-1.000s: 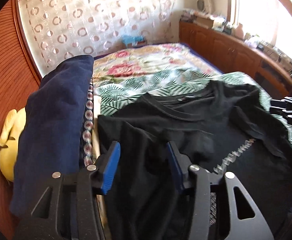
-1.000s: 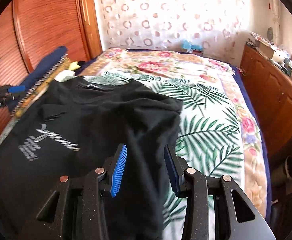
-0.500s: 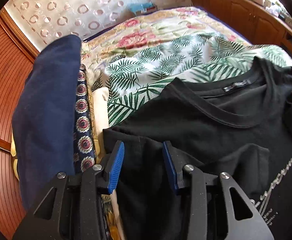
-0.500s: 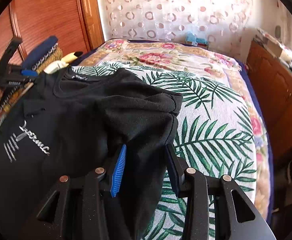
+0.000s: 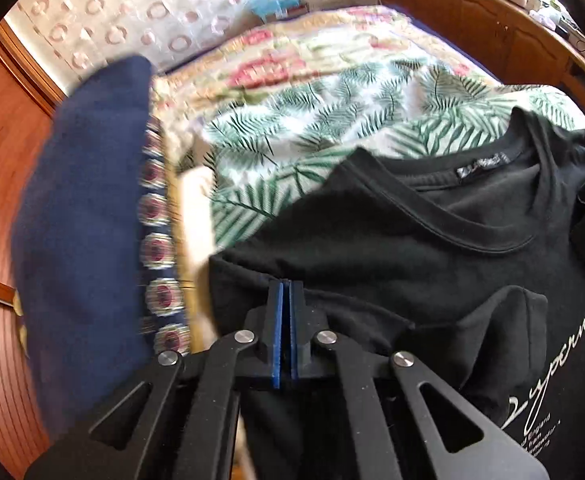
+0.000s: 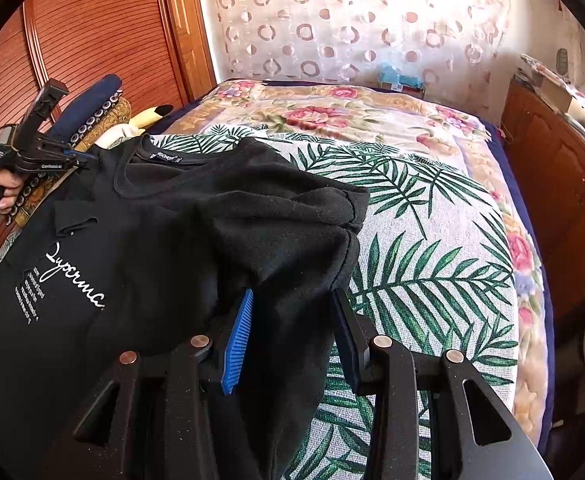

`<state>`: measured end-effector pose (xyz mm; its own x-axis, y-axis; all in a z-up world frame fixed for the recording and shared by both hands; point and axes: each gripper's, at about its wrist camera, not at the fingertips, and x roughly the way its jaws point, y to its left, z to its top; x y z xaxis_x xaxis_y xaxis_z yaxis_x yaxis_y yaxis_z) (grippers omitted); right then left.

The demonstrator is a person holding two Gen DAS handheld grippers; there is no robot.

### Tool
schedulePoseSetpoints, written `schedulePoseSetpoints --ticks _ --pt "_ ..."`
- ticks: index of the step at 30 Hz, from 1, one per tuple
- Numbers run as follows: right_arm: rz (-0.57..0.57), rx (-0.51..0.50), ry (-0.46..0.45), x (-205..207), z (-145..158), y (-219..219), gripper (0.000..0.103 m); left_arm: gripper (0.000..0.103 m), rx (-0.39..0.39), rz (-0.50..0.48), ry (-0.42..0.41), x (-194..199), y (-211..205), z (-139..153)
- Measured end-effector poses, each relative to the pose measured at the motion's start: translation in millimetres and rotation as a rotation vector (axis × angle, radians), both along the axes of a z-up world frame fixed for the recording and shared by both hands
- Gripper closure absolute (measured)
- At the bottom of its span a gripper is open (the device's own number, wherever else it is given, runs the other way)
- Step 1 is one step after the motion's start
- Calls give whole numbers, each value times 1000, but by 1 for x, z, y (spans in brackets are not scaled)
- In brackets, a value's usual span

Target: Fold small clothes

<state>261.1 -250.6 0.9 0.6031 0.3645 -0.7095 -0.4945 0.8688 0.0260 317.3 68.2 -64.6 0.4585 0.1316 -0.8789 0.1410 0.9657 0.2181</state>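
Bed [image 6: 432,240]: palm-leaf cover, work surface. Black T-shirt [image 6: 164,240]: lies front up across the near part of the bed, collar toward the far end, white script on the chest, both sleeves rumpled rather than flat. Folded stack [image 5: 92,220]: navy and patterned cloth just beside the shirt's left edge. Left gripper [image 5: 283,292]: blue pads pressed together on the left sleeve edge, pinching the cloth. Right gripper [image 6: 290,300]: jaws wide, straddling the bunched right sleeve, nothing clamped yet. Handling note, as judgement: the right should close on the sleeve hem only, one layer, at matching height to the left; then both draw outward to flatten before folding inward, keeping clear of the stack.
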Motion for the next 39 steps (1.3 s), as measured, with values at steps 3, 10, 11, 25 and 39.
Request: schedulePoseSetpoints --ticks 3,10,11,25,39 --pt "-4 -14 -1 1 2 3 62 100 0 13 -84 -8 8 26" --pt "-34 -16 -33 7 15 0 62 100 -56 63 -248 -29 44 83" --pt "-40 -7 -35 8 17 -1 62 100 -60 62 -259 -34 45 86" --pt "-56 61 46 51 18 7 62 100 -118 11 -328 -69 45 86" --pt "-42 83 -17 55 43 20 95 100 -159 -2 -373 -98 43 92"
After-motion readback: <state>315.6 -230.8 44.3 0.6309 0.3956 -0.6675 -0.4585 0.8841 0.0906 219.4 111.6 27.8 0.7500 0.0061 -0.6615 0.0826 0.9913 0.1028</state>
